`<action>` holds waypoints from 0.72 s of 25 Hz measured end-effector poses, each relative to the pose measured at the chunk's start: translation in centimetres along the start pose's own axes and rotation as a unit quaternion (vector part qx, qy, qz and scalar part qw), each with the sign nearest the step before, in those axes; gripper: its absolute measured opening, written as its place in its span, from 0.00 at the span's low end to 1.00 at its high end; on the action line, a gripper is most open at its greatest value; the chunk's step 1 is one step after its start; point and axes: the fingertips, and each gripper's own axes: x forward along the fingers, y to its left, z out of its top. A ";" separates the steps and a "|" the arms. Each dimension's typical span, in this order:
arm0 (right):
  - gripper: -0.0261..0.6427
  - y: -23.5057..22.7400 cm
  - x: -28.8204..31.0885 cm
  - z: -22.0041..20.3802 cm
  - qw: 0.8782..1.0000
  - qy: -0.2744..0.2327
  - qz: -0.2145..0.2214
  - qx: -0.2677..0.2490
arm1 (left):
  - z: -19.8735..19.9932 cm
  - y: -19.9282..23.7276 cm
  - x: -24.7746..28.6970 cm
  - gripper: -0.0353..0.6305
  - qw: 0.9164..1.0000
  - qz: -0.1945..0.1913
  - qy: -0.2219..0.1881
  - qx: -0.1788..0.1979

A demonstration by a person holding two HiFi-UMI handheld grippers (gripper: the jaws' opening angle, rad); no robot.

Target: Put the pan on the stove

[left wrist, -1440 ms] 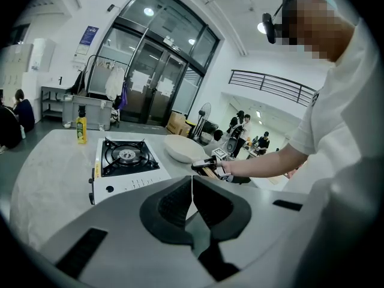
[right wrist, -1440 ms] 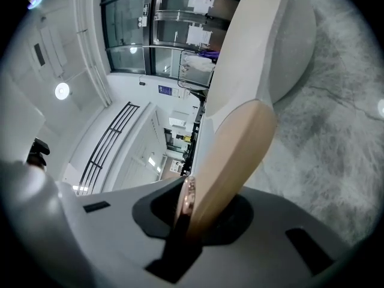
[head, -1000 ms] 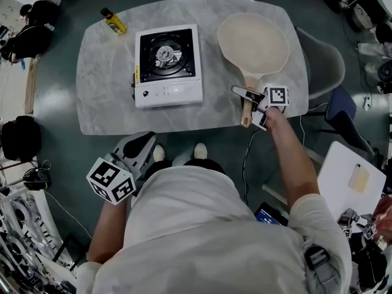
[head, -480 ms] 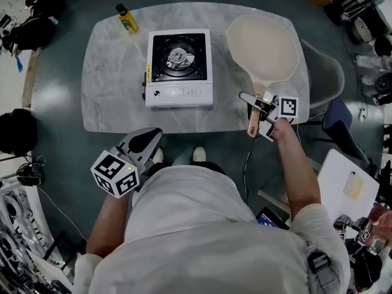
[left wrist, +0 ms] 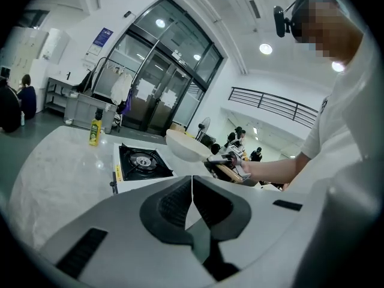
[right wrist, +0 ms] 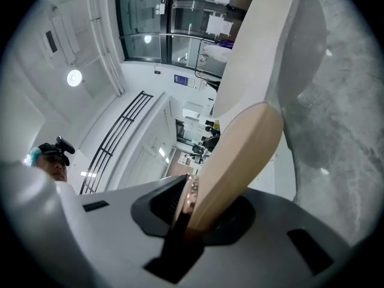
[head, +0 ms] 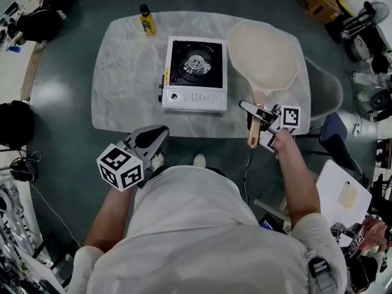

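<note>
The cream pan [head: 262, 57] with a wooden handle [head: 254, 120] hangs just above the right end of the marble table [head: 122, 84], its rim close to the stove's right side. My right gripper [head: 256, 124] is shut on the handle's end; in the right gripper view the handle [right wrist: 234, 161] runs out from between the jaws to the bowl [right wrist: 270, 47]. The white single-burner stove [head: 195, 73] with a black top sits mid-table. My left gripper [head: 156, 135] is shut and empty, below the table's near edge; its view shows the stove [left wrist: 141, 161] and the pan [left wrist: 186, 147].
A small yellow bottle [head: 146, 19] stands at the table's far edge, left of the stove. A grey chair [head: 327, 87] stands beyond the table's right end. Bags and gear lie on the floor to the left and right.
The right gripper has lifted the pan off the table and carried it towards the stove. The left gripper has drifted a little to the right, still shut.
</note>
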 end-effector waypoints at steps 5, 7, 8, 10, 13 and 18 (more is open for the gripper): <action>0.17 1.9 3.0 -1.1 1.000 0.013 0.007 -0.008 | -0.2 1.2 -2.6 0.08 1.000 0.006 -0.009 -0.002; 0.17 2.6 4.4 -1.7 1.000 0.021 0.011 -0.008 | -0.4 1.8 -3.6 0.08 1.000 0.009 -0.014 -0.005; 0.17 2.9 5.1 -2.0 1.000 0.025 0.011 -0.008 | -0.5 2.0 -4.1 0.08 1.000 0.009 -0.016 -0.006; 0.17 3.4 6.4 -2.5 0.999 0.033 0.014 -0.010 | -0.6 2.5 -4.9 0.08 1.000 0.009 -0.018 -0.007; 0.17 4.2 8.4 -3.5 0.999 0.043 0.018 -0.003 | -0.9 3.2 -6.2 0.08 1.000 0.009 -0.022 -0.010; 0.17 5.1 11.6 -4.9 0.998 0.065 0.024 -0.005 | -1.1 4.3 -8.2 0.08 1.000 0.010 -0.026 -0.010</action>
